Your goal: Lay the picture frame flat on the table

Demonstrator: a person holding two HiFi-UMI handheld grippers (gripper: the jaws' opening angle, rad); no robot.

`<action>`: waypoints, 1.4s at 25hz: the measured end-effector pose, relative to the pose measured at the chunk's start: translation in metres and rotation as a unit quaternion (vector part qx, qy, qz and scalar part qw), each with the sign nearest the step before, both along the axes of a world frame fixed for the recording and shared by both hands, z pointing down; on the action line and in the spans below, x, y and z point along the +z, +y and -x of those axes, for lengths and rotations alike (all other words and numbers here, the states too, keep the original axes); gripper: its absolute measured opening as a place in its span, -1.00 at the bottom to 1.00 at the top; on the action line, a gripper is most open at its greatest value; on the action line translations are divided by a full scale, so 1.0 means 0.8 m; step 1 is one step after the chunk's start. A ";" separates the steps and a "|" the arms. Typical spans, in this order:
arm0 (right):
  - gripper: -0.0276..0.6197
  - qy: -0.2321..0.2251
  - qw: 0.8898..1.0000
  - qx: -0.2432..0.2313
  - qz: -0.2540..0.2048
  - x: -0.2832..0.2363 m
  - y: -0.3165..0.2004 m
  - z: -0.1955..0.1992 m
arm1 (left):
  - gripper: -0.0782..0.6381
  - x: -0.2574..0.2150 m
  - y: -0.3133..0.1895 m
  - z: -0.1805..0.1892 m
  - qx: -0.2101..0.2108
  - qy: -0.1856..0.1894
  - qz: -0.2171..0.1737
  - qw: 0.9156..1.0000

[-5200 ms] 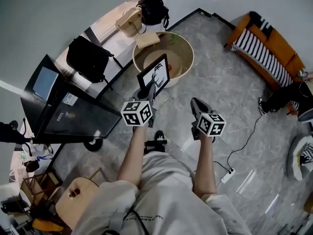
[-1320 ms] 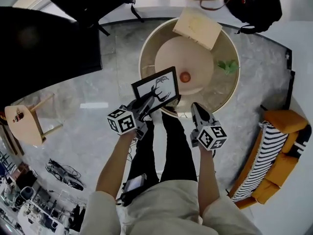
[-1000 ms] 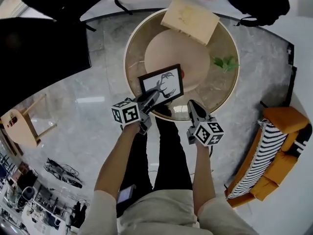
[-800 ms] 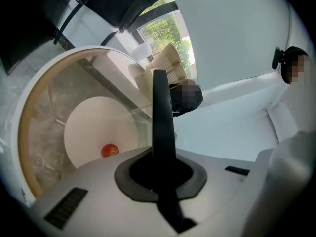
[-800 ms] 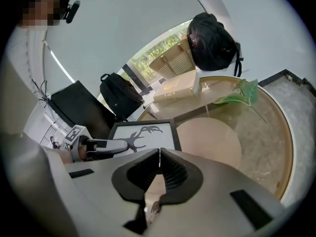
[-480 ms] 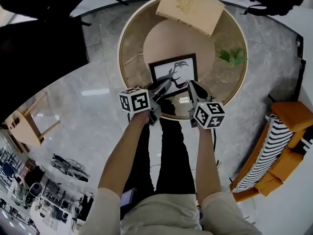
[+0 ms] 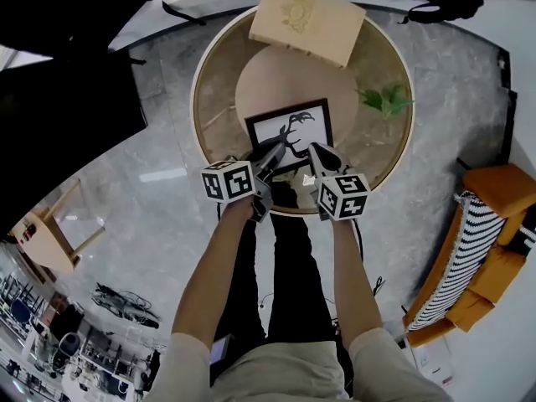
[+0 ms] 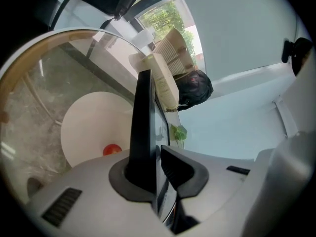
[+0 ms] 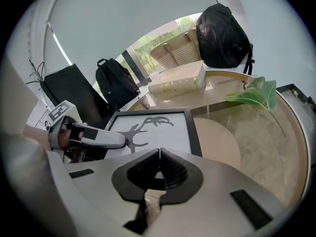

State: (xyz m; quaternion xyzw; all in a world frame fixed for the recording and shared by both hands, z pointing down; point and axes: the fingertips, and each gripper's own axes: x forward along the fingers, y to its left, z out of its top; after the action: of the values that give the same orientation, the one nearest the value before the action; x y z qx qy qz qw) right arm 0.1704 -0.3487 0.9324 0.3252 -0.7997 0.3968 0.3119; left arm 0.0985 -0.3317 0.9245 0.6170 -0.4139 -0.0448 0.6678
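The jaws of your left gripper (image 7: pixel 275 147), just eased a touch, pinch the picture frame (image 7: pixel 291 131) by its near edge to tip it face-up low over the round glass bench (image 7: pixel 194 107), while your right gripper (image 7: pixel 314 151), jaws closed and empty, waits beside, likely to steady it.

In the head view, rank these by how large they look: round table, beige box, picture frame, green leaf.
1. round table
2. beige box
3. picture frame, smaller than the box as shown, though its near edge is covered
4. green leaf, clearly smallest
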 end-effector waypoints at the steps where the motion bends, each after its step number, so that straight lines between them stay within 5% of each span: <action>1: -0.81 0.004 1.000 -0.004 -0.003 0.001 0.000 0.001 | -0.64 0.003 0.000 0.003 0.002 -0.010 0.007 1.000; 7: -0.82 0.016 1.000 0.002 0.001 0.000 0.002 0.007 | -0.37 0.014 0.005 0.018 0.015 -0.087 0.042 0.995; 20: -0.81 0.008 1.000 0.008 0.014 0.008 -0.002 0.012 | -0.13 0.033 0.007 0.034 0.011 -0.176 0.085 0.981; 28: -0.81 0.004 1.000 0.005 0.023 0.010 -0.001 0.014 | 0.00 0.034 0.003 0.046 0.038 -0.281 0.075 0.956; 35: -0.81 0.001 0.999 -0.006 0.034 0.012 0.000 0.022 | 0.04 0.043 0.009 0.063 0.045 -0.360 0.112 0.925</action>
State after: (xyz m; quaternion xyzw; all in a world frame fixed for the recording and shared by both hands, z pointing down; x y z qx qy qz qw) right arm 0.1526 -0.3489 0.9419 0.3104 -0.7870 0.4217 0.3262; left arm 0.0480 -0.3243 0.9589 0.5306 -0.6006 0.2573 0.5400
